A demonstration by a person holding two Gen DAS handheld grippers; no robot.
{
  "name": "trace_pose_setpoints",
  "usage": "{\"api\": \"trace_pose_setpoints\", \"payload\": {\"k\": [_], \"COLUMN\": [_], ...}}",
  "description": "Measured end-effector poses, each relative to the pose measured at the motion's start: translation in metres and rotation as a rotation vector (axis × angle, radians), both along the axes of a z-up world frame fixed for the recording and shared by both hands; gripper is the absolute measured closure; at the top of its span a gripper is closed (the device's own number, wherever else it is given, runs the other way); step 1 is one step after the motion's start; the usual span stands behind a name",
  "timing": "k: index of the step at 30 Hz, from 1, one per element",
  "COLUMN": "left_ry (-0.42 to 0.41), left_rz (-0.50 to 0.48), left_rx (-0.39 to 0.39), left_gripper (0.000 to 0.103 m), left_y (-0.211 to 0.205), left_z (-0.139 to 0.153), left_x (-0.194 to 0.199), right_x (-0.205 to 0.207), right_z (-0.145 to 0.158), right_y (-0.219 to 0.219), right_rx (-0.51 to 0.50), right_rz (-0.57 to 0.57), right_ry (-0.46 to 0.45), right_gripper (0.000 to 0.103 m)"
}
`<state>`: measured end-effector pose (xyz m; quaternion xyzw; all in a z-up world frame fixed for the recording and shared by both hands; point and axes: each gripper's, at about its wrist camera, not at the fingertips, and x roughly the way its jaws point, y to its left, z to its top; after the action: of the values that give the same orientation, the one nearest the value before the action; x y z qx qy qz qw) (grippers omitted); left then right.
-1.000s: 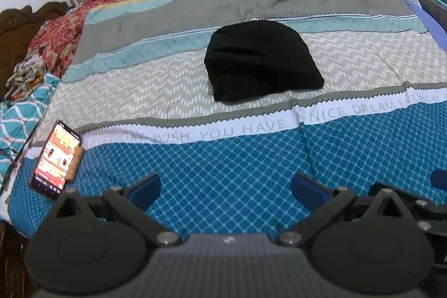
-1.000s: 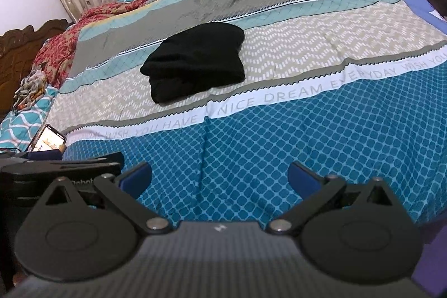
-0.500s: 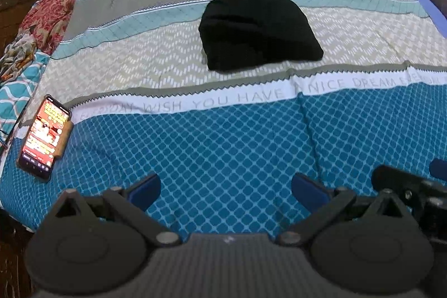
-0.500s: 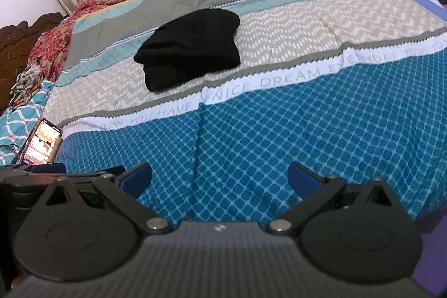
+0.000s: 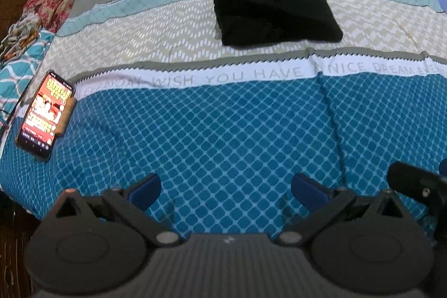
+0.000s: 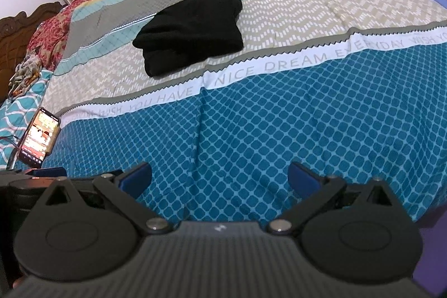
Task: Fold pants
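Covering the bed, a patterned bedspread [image 5: 223, 130] carries folded black pants [image 5: 273, 10], a lit phone [image 5: 46, 111]; both grippers [image 5: 226, 189] [image 6: 219, 178] gape, holding nothing.

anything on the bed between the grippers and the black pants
Nothing visible. Only bare bedsheet lies between the open left gripper, the open right gripper and the black pants; the phone sits far left.

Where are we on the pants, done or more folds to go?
Looks done: the black pants lie as a compact folded bundle on the bedspread. Nothing in hand: left gripper and right gripper are open, empty, apart from it. Nothing visibly left.
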<state>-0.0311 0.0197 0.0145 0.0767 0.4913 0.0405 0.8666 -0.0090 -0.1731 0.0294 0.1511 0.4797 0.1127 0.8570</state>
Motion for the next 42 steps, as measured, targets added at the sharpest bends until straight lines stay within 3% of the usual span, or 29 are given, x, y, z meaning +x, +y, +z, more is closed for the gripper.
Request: {"api": "trace_pose_setpoints", "payload": {"k": [18, 42], "left_ry": [0.041, -0.002], "left_rz": [0.020, -0.016], "left_rx": [0.004, 0.022], "left_gripper": [0.000, 0.000], "left_y": [0.0056, -0.0003], "left_z": [-0.0087, -0.0016], "left_x": [0.0044, -0.0003], "right_x": [0.0020, 0.0013], "right_z": [-0.0056, -0.0023], "right_y": [0.0040, 0.0024], "right_rx": [0.001, -0.002], "right_rz": [0.016, 0.004], "right_ry": [0.035, 0.012], "right_gripper": [0.000, 0.000]}}
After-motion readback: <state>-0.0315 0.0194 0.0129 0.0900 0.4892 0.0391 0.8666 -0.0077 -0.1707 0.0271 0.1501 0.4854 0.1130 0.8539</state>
